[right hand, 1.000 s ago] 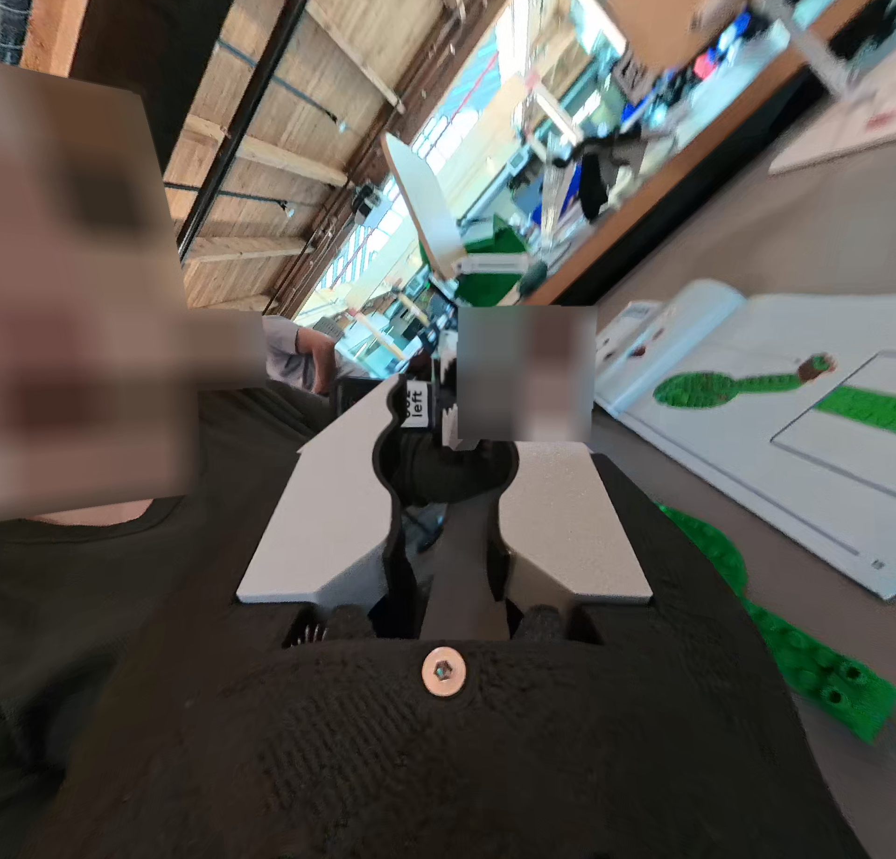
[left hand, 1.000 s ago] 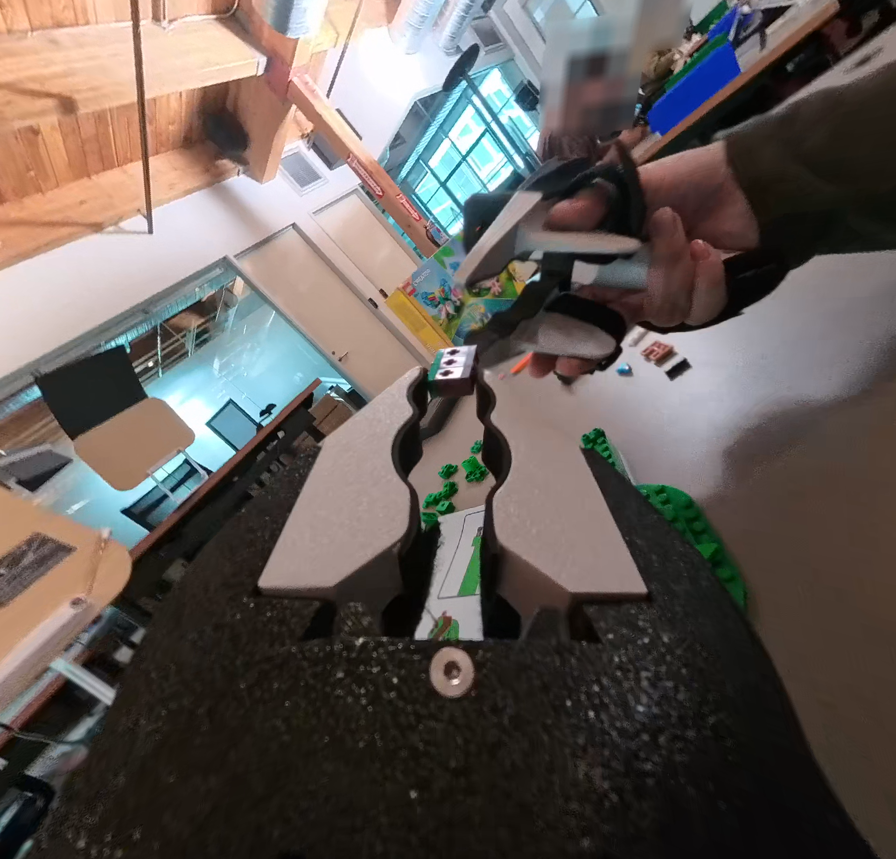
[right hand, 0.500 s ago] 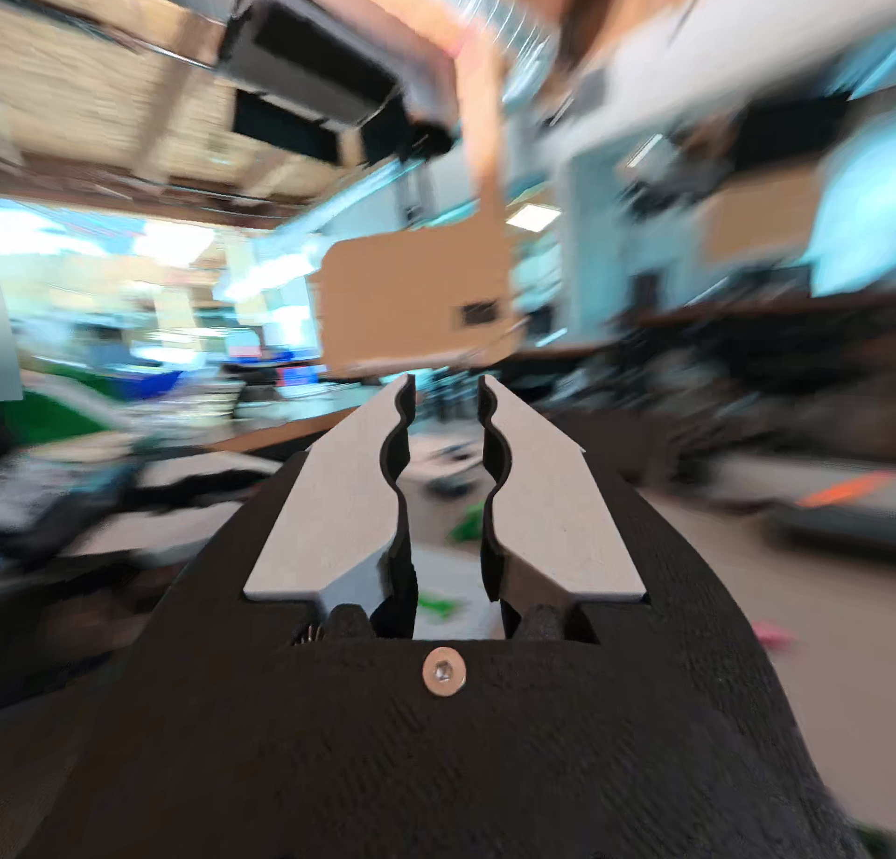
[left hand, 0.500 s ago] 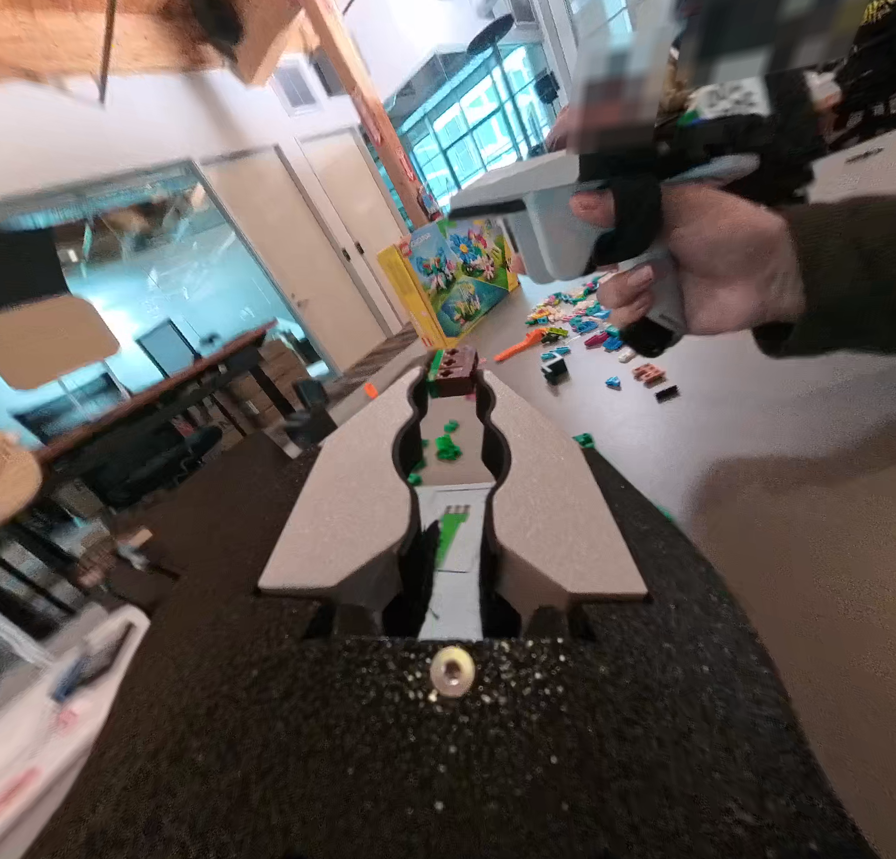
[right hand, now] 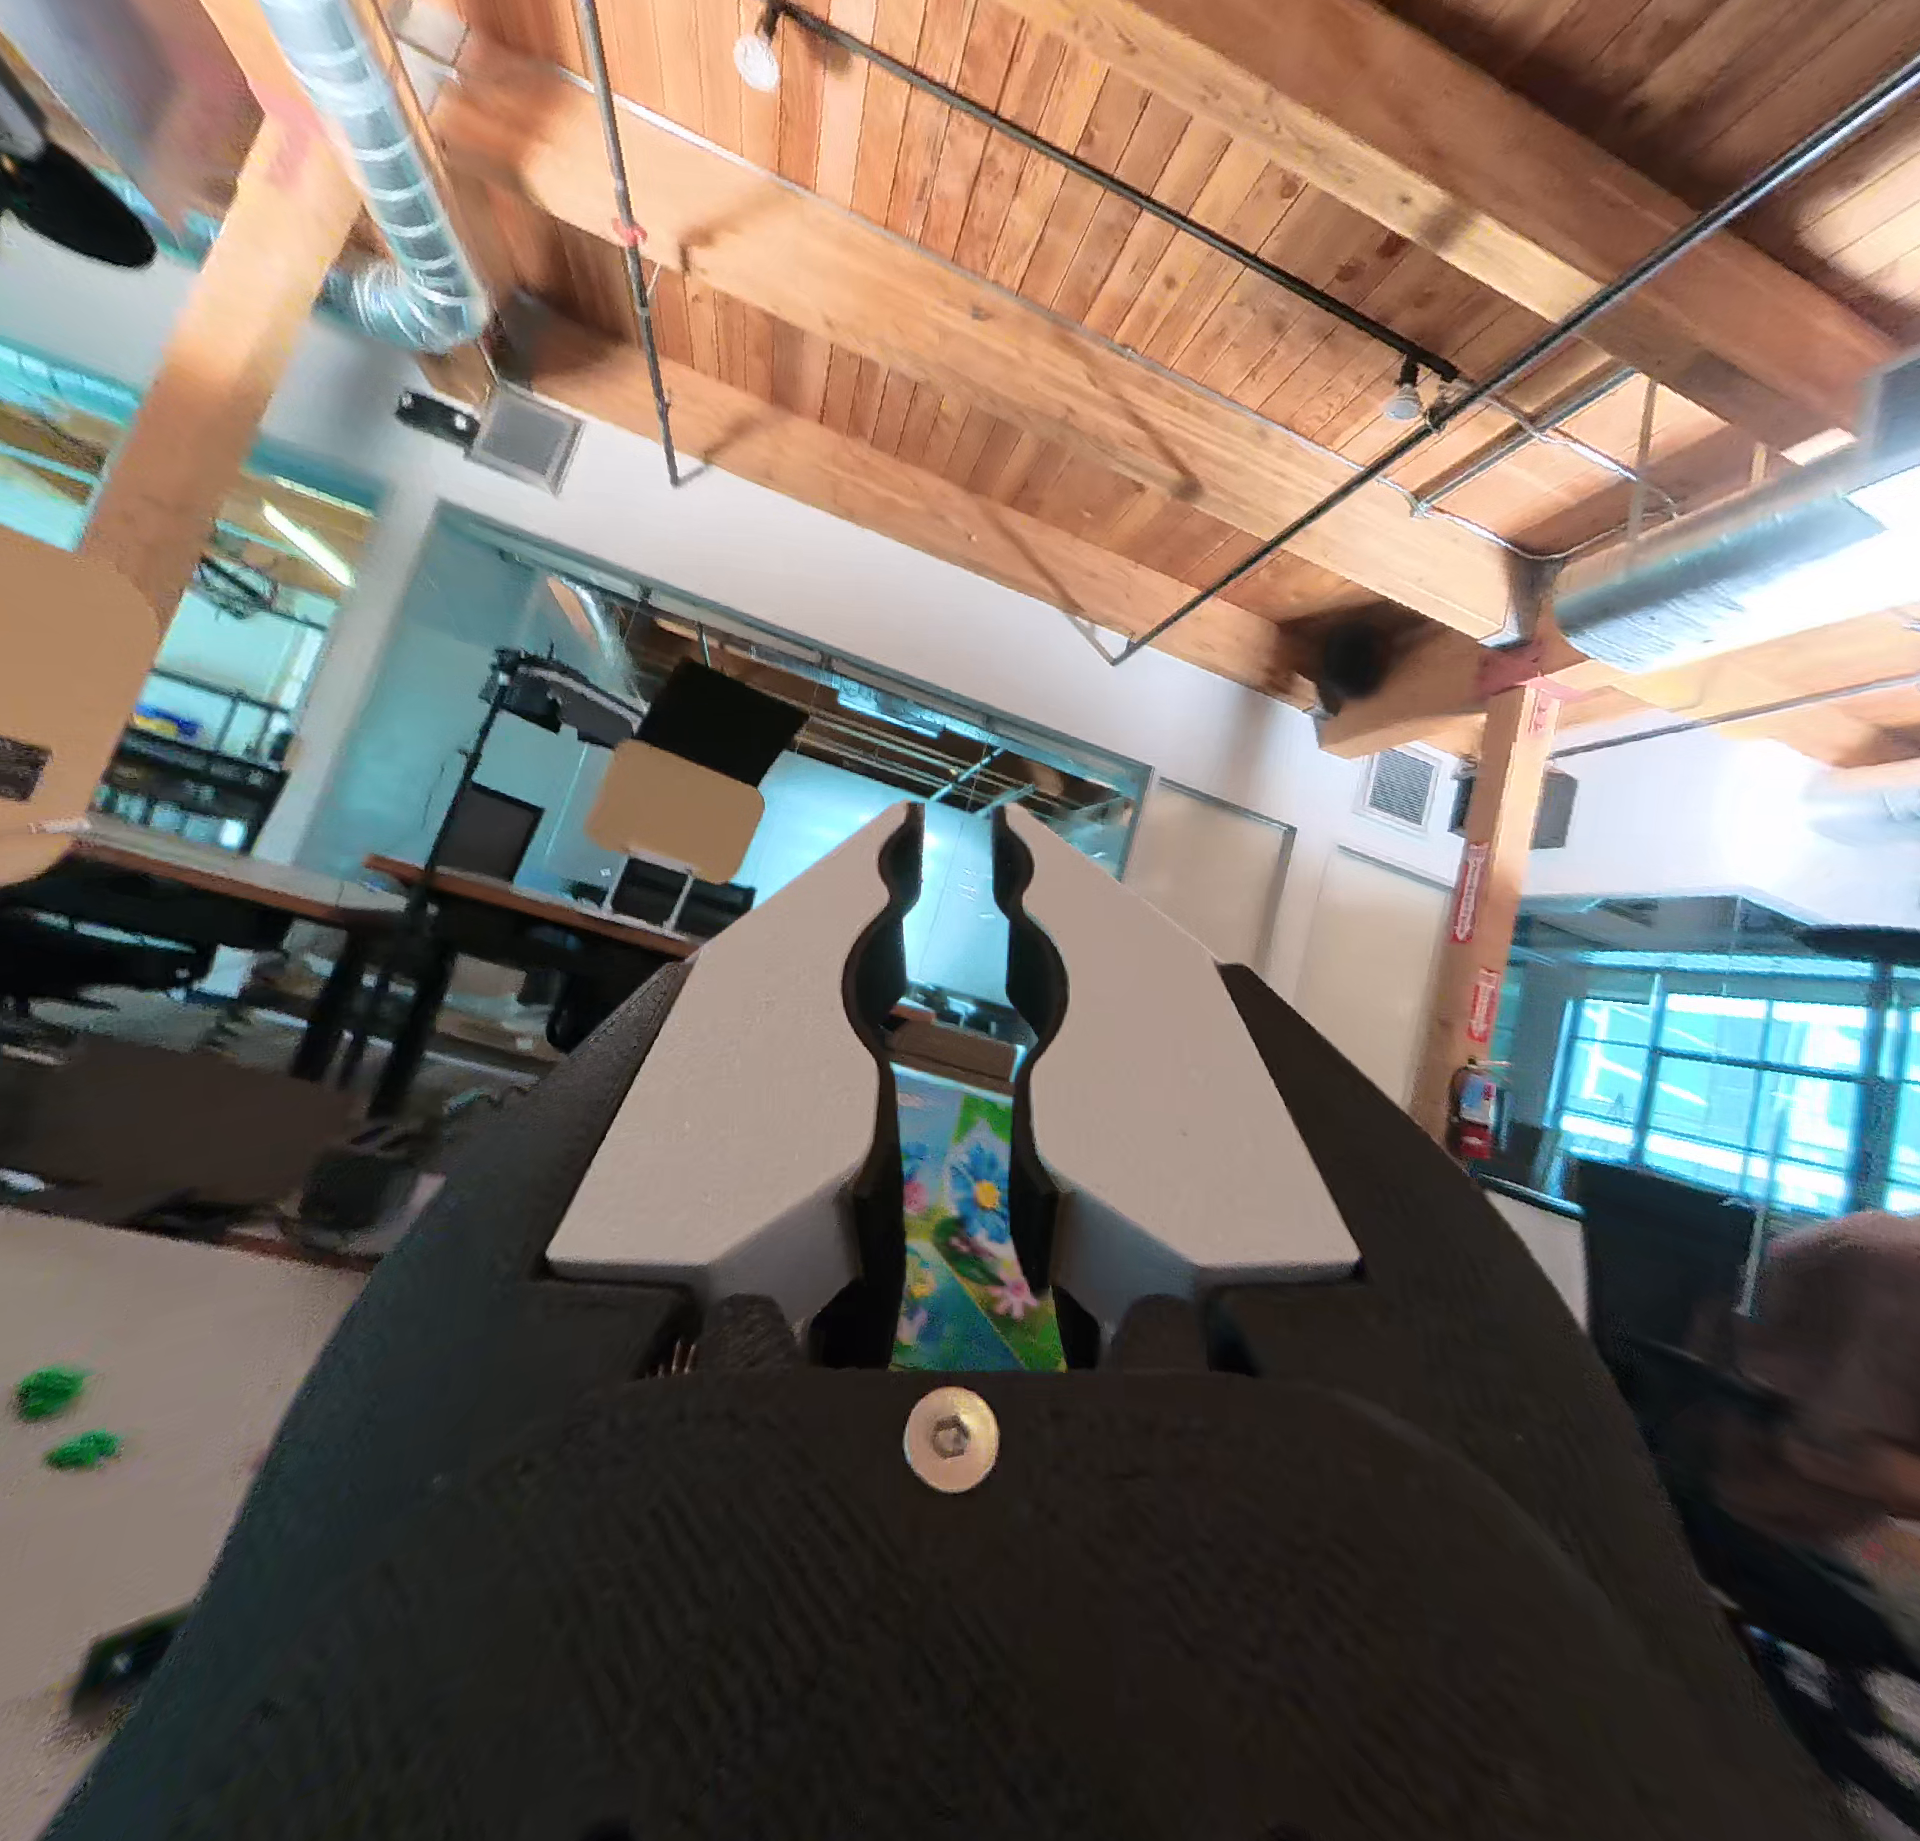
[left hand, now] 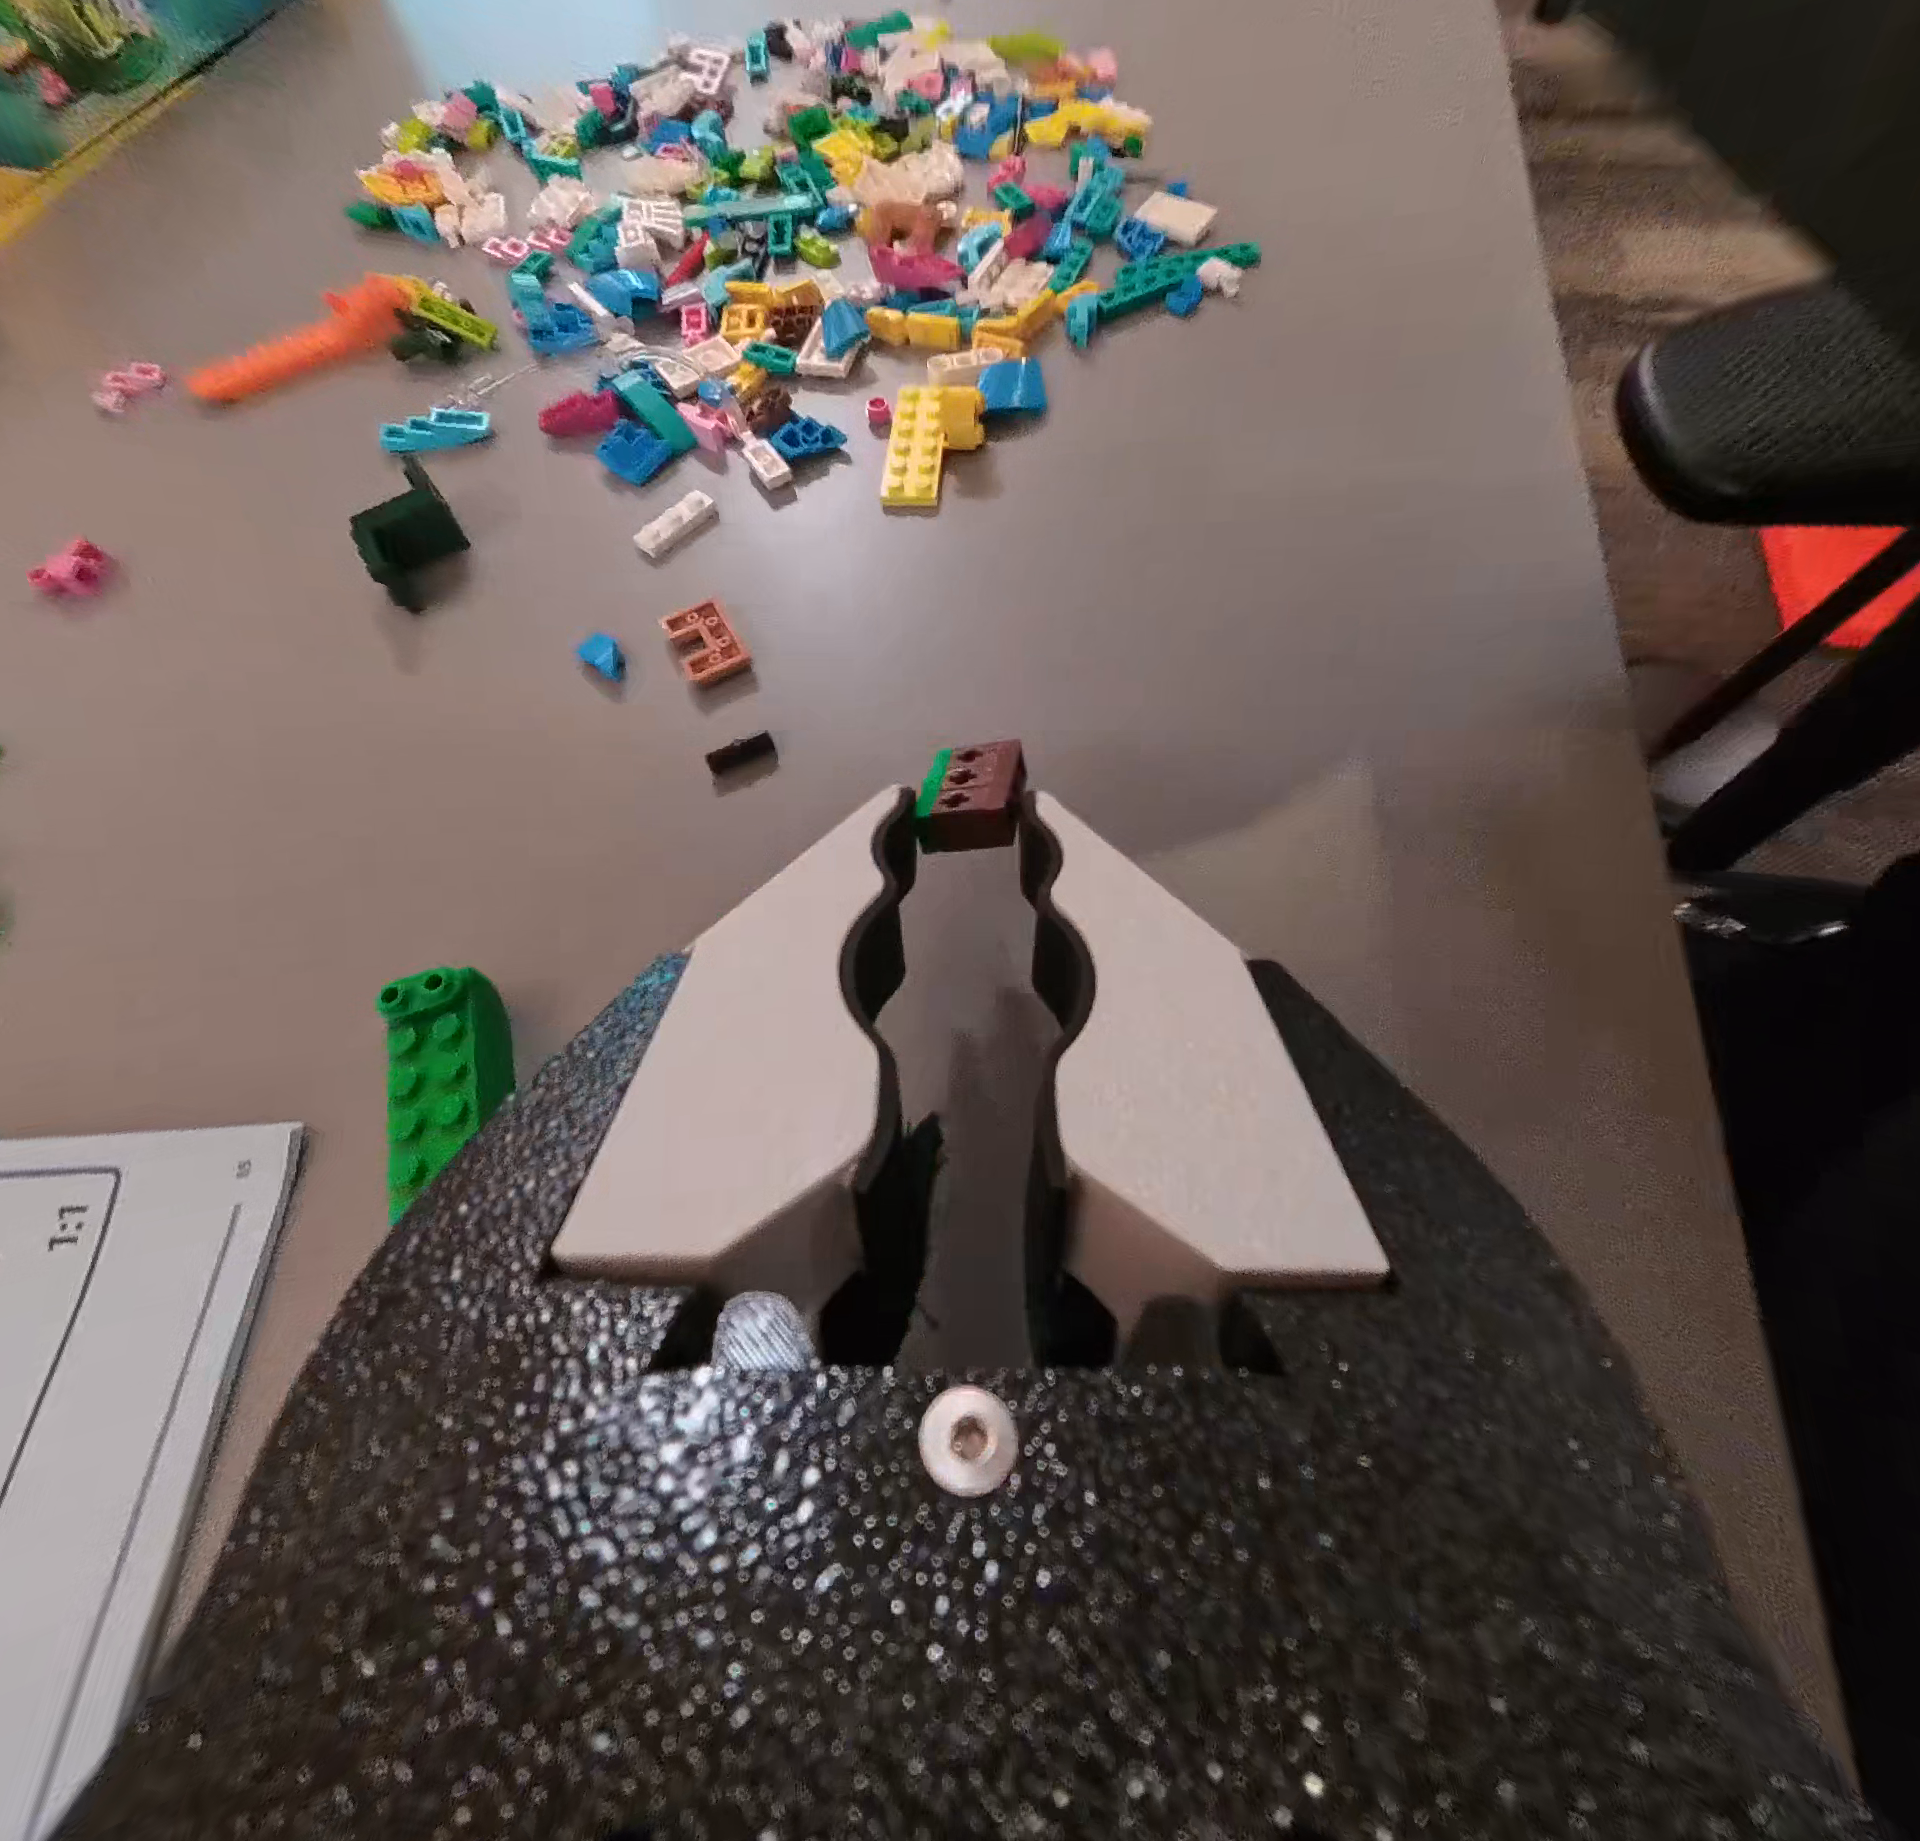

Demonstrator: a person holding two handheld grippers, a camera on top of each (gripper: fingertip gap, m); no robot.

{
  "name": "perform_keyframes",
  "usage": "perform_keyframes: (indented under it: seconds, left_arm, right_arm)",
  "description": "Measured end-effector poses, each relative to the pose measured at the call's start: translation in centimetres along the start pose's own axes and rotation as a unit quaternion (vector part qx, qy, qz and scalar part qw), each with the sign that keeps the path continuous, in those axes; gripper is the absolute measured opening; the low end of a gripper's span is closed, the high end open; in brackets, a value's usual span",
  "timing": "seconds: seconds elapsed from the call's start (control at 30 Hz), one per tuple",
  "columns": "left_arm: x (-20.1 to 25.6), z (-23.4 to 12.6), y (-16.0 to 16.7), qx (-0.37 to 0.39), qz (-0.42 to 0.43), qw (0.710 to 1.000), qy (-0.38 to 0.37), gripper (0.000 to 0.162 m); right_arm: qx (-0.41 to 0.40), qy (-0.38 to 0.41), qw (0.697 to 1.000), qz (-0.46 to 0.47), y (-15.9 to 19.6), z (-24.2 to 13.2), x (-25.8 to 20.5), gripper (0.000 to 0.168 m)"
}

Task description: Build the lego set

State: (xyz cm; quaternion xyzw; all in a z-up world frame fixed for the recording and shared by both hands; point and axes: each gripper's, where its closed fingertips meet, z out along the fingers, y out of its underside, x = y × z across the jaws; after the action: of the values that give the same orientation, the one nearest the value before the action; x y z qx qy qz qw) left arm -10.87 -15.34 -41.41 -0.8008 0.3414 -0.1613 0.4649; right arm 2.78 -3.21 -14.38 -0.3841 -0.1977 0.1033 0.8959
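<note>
My left gripper (left hand: 967, 823) is shut on a small brown brick with a green plate on its left side (left hand: 975, 792), held at the fingertips above the grey table (left hand: 1247, 648). A pile of loose coloured bricks (left hand: 790, 233) lies farther ahead. A green studded plate (left hand: 442, 1074) lies beside the gripper on the left, next to the instruction booklet (left hand: 114, 1376). My right gripper (right hand: 958, 835) points up toward the room and ceiling. Its jaws are nearly closed with only a narrow slit between them, and nothing is in it.
An orange brick separator (left hand: 291, 347), a dark green piece (left hand: 405, 544), a tan piece (left hand: 707, 643) and a small black piece (left hand: 741, 754) lie apart from the pile. The set's box (left hand: 94, 25) stands far left. A black chair (left hand: 1787, 420) is past the table's right edge. About 30 cm separates my left fingertips from my right. The small black piece (left hand: 741, 754) lies some 6 cm from my left tips, 35 cm from my right tips.
My left gripper has tipped down from facing the room to facing the table, still holding the brown brick. My right gripper has swung away and upward, and its jaws have narrowed.
</note>
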Motion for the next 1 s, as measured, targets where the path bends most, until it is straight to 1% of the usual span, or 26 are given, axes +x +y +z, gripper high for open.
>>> perform_keyframes:
  seconds: [0.17, 0.23, 0.37, 0.43, 0.53, 0.57, 0.63, 0.67, 0.7, 0.8, 0.87, 0.93, 1.0]
  left_arm:
    - [-0.1, 1.1, 1.6, -0.047, 0.019, 0.999, -0.002, 0.018]
    - [0.0, 1.1, 1.4, -0.042, 0.022, 0.999, 0.001, 0.017]
    - [-0.3, 0.9, 2.0, -0.066, 0.037, 0.997, -0.005, 0.018]
    - [-0.4, 0.9, 2.2, -0.079, 0.034, 0.996, -0.001, 0.018]
    - [-0.5, 0.9, 2.3, -0.078, 0.019, 0.997, 0.008, 0.019]
    - [-0.8, 0.9, 2.3, -0.075, 0.014, 0.997, 0.000, 0.025]
    - [-1.4, 0.6, 2.1, -0.066, 0.015, 0.997, -0.026, 0.053]
    - [-1.5, 0.3, 1.8, -0.055, 0.016, 0.998, -0.036, 0.061]
    - [-1.5, 0.0, 1.3, -0.035, 0.020, 0.998, -0.045, 0.064]
    - [-1.8, -1.1, -0.8, 0.044, 0.055, 0.993, -0.090, 0.065]
    - [-2.0, -2.2, -2.8, 0.111, 0.102, 0.980, -0.133, 0.061]
    - [-2.3, -3.4, -4.1, 0.161, 0.143, 0.961, -0.174, 0.055]
    - [-3.1, -4.4, -4.6, 0.191, 0.157, 0.944, -0.220, 0.041]
  right_arm:
    - [-0.047, -0.009, 0.998, -0.049, 1.0, -1.7, 2.5, 0.011]
    - [-0.064, -0.013, 0.996, -0.052, 1.9, -2.5, 3.1, 0.011]
    - [-0.105, -0.029, 0.993, -0.054, 4.2, -3.1, 3.5, 0.011]
    - [-0.123, -0.041, 0.990, -0.053, 5.1, -3.2, 3.4, 0.012]
    - [-0.140, -0.052, 0.988, -0.050, 6.2, -3.2, 3.3, 0.013]
    - [-0.143, -0.052, 0.987, -0.045, 6.5, -3.3, 3.3, 0.014]
    - [-0.142, -0.049, 0.988, -0.026, 7.1, -3.2, 3.4, 0.014]
    - [-0.144, -0.048, 0.988, -0.018, 7.6, -3.2, 3.4, 0.014]
    - [-0.146, -0.043, 0.988, -0.018, 8.1, -3.3, 3.4, 0.015]
    - [-0.132, 0.000, 0.990, -0.038, 9.0, -4.1, 4.1, 0.014]
    - [-0.121, 0.028, 0.991, -0.060, 9.9, -4.9, 4.4, 0.014]
    - [-0.133, 0.026, 0.988, -0.074, 11.6, -5.5, 4.1, 0.014]
    - [-0.137, 0.028, 0.987, -0.080, 12.5, -5.7, 4.7, 0.012]
